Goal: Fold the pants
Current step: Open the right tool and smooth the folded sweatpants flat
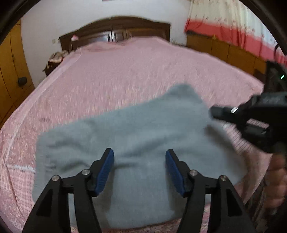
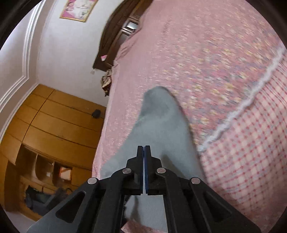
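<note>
Grey pants [image 1: 136, 143] spread out on the near part of a bed with a pink bedspread [image 1: 116, 75], lying roughly flat with a few soft wrinkles, one corner reaching up toward the middle of the bed. Everything a bit motion-blurred.

Left gripper [image 1: 139, 157] hanging right over the near part of the fabric, blue pads [image 1: 105, 172] spread well apart, nothing between them but the cloth underneath. Not pinching anything, no sign of the pads pressing on the fabric.

Right gripper [image 2: 144, 152] a different story: fingers pressed tight together, blue pad faces meeting with barely a sliver of a gap. Sitting over the grey fabric [image 2: 157, 121] at its right-hand end. Can't tell whether any cloth is caught between the tips, no fold visibly sticking out. Same gripper visible from the left camera too [image 1: 215, 112], coming in from the right edge with its tip at the far right edge of the pants, part of a hand [image 1: 277, 181] below it.

Background stuff: dark wooden headboard [image 1: 114, 30] at the far end, yellow-brown wooden cabinets [image 2: 53, 121] off to the side, red and white curtain [image 1: 224, 23] on the other, framed picture [image 2: 79, 9] on the wall.
</note>
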{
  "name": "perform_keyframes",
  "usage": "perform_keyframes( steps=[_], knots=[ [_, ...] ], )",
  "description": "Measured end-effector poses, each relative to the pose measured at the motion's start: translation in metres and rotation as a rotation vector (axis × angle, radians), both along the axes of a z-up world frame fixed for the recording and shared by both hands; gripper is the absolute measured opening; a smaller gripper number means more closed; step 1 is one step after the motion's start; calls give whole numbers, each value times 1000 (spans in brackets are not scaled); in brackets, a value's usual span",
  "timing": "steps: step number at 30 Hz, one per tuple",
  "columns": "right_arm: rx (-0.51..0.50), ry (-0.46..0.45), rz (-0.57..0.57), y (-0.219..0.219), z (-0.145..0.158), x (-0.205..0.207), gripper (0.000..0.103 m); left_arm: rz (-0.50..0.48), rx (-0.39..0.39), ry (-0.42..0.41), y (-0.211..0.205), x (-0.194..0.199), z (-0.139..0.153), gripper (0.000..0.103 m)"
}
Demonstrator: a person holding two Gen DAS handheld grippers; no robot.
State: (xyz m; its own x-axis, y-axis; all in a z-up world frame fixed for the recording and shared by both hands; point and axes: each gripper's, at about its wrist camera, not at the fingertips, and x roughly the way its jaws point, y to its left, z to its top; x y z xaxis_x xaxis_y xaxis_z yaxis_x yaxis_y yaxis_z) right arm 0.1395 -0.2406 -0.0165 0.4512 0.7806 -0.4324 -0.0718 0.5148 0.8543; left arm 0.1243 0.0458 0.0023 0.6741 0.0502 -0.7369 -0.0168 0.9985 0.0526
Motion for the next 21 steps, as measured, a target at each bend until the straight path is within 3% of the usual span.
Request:
perform_keyframes(
  steps=[2,3,7,9,12,14,16,21],
  knots=[
    [-95,62,-6,-5,-15,-2,3,15,-8,11,0,3,-14,64],
    [-70,63,-3,-12,-19,-8,3,23,-6,5,-1,0,-14,64],
    [-121,21,1,-38,-1,-26,3,-15,36,-11,-11,-14,4,64],
    [-63,3,40,-55,6,-35,3,-39,35,-24,-18,-23,5,68],
    [-20,13,91,-44,-2,-50,3,-8,48,45,-6,-23,-18,70],
    [-74,82,95,-46,-26,-57,3,6,-34,30,7,-26,-23,72],
    [32,124,82,-55,-42,-61,3,21,-64,37,12,-26,-18,72],
    [21,62,98,-75,-53,-71,0,24,-56,26,12,-33,-18,72]
  ],
)
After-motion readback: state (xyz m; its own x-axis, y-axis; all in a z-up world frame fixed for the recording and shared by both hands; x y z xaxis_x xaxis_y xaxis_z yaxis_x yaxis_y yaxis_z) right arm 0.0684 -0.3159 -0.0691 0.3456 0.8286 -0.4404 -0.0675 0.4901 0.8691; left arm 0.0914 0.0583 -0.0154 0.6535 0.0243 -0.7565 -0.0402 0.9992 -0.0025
